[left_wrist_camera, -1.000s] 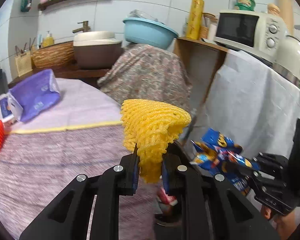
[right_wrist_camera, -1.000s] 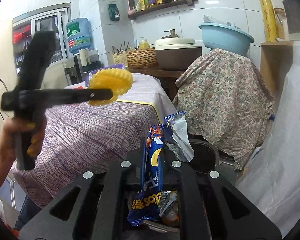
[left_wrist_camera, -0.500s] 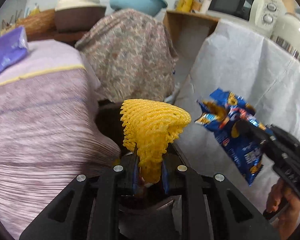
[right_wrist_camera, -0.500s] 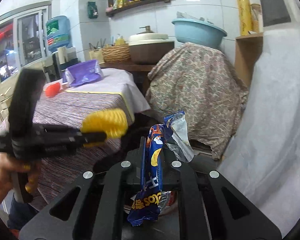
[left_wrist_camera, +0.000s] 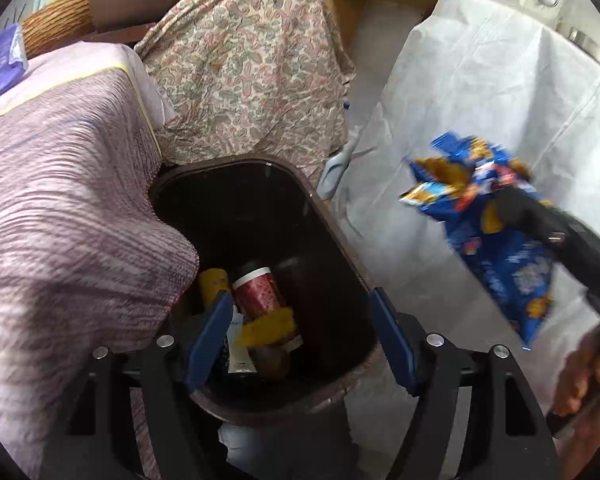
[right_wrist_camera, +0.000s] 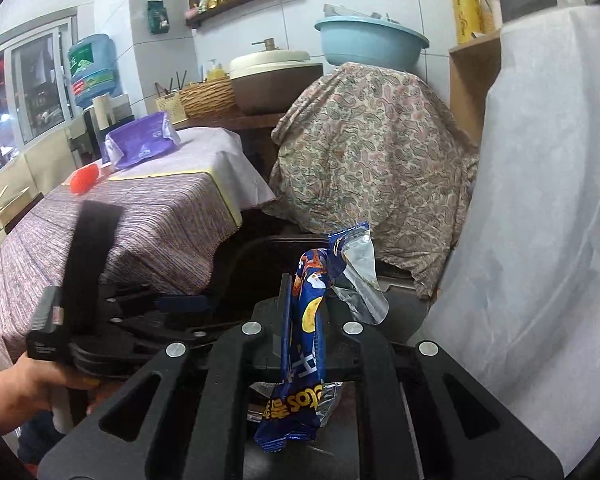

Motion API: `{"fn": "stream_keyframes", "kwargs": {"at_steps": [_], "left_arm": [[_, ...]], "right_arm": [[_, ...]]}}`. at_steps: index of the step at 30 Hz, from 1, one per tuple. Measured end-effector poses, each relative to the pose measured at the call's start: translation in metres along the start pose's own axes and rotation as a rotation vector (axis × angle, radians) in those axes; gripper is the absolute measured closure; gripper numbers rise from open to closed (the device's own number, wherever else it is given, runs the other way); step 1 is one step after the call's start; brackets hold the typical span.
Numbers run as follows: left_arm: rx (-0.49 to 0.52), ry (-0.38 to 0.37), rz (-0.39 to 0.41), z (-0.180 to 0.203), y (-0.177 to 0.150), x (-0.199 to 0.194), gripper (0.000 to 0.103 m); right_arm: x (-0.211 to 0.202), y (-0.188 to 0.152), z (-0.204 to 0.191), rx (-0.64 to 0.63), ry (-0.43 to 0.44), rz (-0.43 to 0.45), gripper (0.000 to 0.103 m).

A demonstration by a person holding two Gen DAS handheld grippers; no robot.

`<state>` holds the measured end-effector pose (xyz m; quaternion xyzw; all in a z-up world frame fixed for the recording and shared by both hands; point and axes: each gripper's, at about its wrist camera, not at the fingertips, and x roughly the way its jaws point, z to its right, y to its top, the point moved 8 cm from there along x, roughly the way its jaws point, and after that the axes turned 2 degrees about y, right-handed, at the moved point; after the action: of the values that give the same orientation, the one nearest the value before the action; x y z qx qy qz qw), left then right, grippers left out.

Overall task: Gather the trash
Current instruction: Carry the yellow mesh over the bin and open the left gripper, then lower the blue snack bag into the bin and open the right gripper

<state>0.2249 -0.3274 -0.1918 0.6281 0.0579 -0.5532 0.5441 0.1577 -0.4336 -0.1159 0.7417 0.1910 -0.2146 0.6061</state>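
A dark brown bin point(left_wrist_camera: 332, 220) stands on the floor between the table and a white-draped counter. My left gripper point(left_wrist_camera: 302, 338) hangs just over its mouth with the jaws opening and nothing pressed between the blue pads point(left_wrist_camera: 210, 334). A yellow foam net point(left_wrist_camera: 270, 325) lies loose inside the bin, against a red cup point(left_wrist_camera: 258, 290). My right gripper point(right_wrist_camera: 306, 300) is shut on a blue chip bag point(right_wrist_camera: 306, 344), held up to the right of the bin. The same chip bag point(left_wrist_camera: 496, 248) shows in the left wrist view. The left gripper point(right_wrist_camera: 188, 303) shows at the bin's near left side.
A table under a striped purple cloth point(right_wrist_camera: 140, 216) overhangs the bin's left side; on it lie a purple bag point(right_wrist_camera: 144, 146) and an orange foam net point(right_wrist_camera: 85, 178). A paisley-covered object point(right_wrist_camera: 372, 152) stands behind the bin. The white-draped counter point(right_wrist_camera: 540, 240) closes the right side.
The left gripper has come down over the bin and its jaws have parted; the yellow net has dropped from them into the bin. The right gripper still holds the chip bag.
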Motion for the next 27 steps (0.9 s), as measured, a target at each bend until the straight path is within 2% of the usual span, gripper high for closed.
{"fn": "stream_keyframes", "kwargs": {"at_steps": [6, 9, 15, 21, 27], "left_arm": [[0.025, -0.017, 0.094, 0.013, 0.0, -0.045, 0.021], [0.04, 0.001, 0.14, 0.016, 0.004, -0.067, 0.019], [0.047, 0.066, 0.234, 0.01, 0.012, -0.103, 0.01], [0.026, 0.082, 0.248, 0.001, 0.014, -0.118, 0.01], [-0.005, 0.08, 0.263, -0.007, 0.011, -0.13, 0.009]], "right_arm": [[0.021, -0.006, -0.009, -0.002, 0.03, -0.037, 0.093], [0.035, -0.01, -0.015, 0.009, 0.057, -0.06, 0.093], [0.071, -0.018, -0.027, 0.024, 0.102, -0.116, 0.093], [0.117, -0.031, -0.041, 0.024, 0.124, -0.187, 0.093], [0.145, -0.042, -0.044, 0.007, 0.093, -0.232, 0.091]]}}
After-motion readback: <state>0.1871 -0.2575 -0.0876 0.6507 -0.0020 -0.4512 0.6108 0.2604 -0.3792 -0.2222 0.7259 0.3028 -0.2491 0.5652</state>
